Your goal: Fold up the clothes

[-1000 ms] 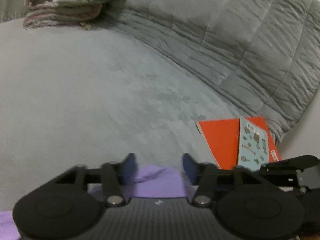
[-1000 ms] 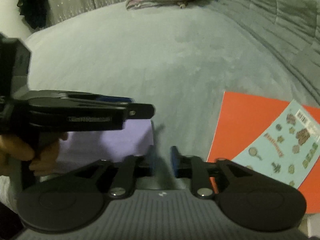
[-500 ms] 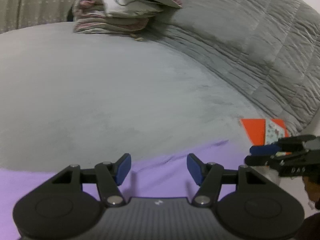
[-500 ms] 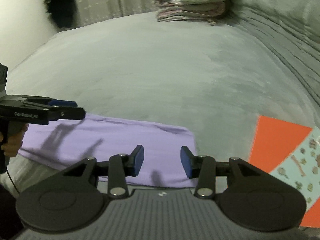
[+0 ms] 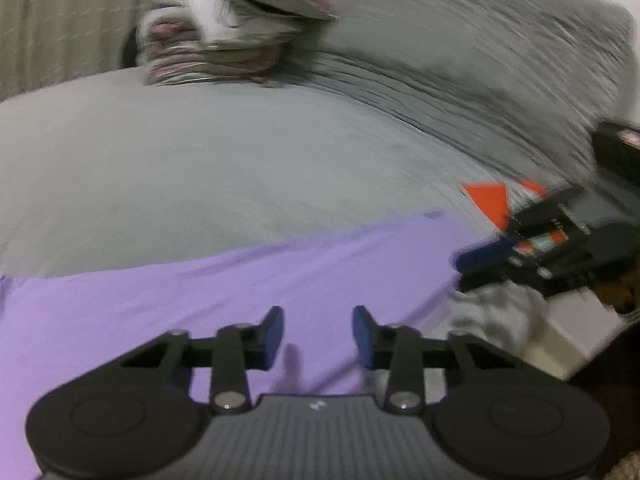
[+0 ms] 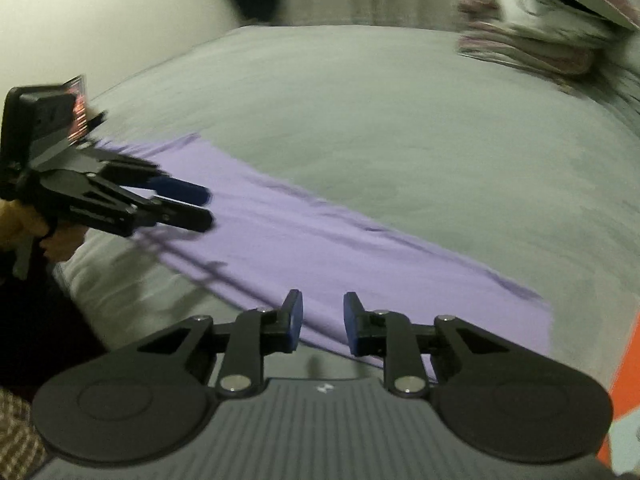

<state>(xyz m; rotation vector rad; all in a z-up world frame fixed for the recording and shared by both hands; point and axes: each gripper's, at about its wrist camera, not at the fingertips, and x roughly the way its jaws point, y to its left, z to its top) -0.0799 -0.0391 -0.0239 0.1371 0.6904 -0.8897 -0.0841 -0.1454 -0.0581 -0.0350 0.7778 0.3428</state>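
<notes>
Covering most of both views, a wide grey fabric bed surface [image 5: 200,168] serves as landmark. Folded flat on its near part lies the thin lilac cloth garment [image 5: 224,288], a long band running L–R just ahead of both tools. At the bed's far edge, well apart from the garment: a blurred stack of folded pink-and-white textiles [image 5: 216,48]. Off the garment's R end: a flat orange book w/ pale-blue cover patch [image 5: 492,200], partly hidden. L gripper [image 5: 318,334], black w/ blue pads, hangs over the garment's near edge; jaws have just been closing, now part-spread, a gap between the pads, no cloth pinched. R gripper [image 6: 322,322], same build, near the garment's R corner; jaws likewise just narrowed, pads apart, gripping nothing.
</notes>
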